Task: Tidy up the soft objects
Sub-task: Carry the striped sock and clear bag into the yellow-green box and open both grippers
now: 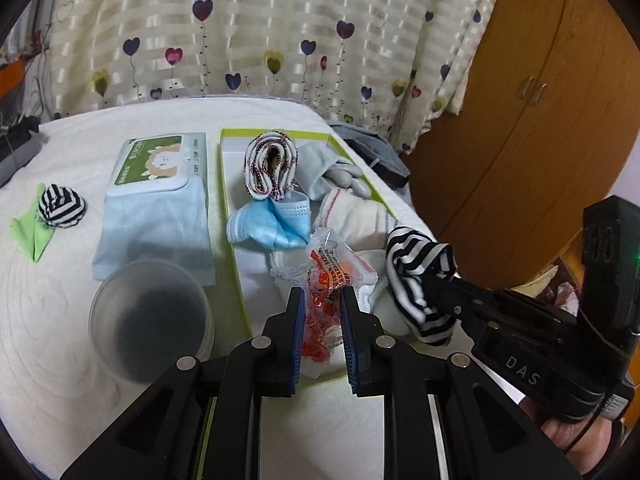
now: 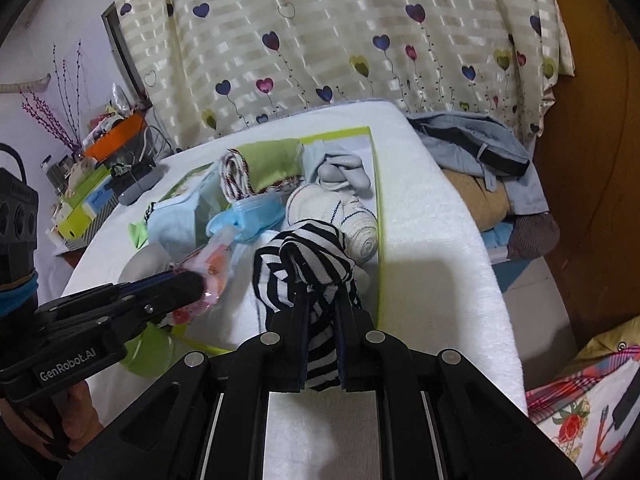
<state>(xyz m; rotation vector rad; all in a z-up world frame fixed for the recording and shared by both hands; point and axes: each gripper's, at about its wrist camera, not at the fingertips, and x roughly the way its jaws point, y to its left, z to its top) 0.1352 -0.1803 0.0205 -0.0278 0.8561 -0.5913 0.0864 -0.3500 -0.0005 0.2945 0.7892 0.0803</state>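
My left gripper (image 1: pixel 322 294) is shut on a clear plastic packet with red print (image 1: pixel 326 276), held over the near end of the green-rimmed tray (image 1: pixel 234 240). My right gripper (image 2: pixel 322 300) is shut on a black-and-white striped sock (image 2: pixel 304 264), also seen in the left wrist view (image 1: pixel 416 268), over the tray's right side. In the tray lie a rolled red-striped cloth (image 1: pixel 272 166), a blue face mask (image 1: pixel 276 222), a grey glove (image 1: pixel 340 176) and a rolled white sock (image 2: pixel 340 216). A second striped sock ball (image 1: pixel 62 204) sits on a green cloth (image 1: pixel 30 234) far left.
A wet-wipes pack (image 1: pixel 156 200) and a clear round container (image 1: pixel 152 316) lie left of the tray on the white towel. A wooden wardrobe (image 1: pixel 520 120) stands right, clothes (image 2: pixel 480 152) are piled behind, and a heart-print curtain hangs at the back.
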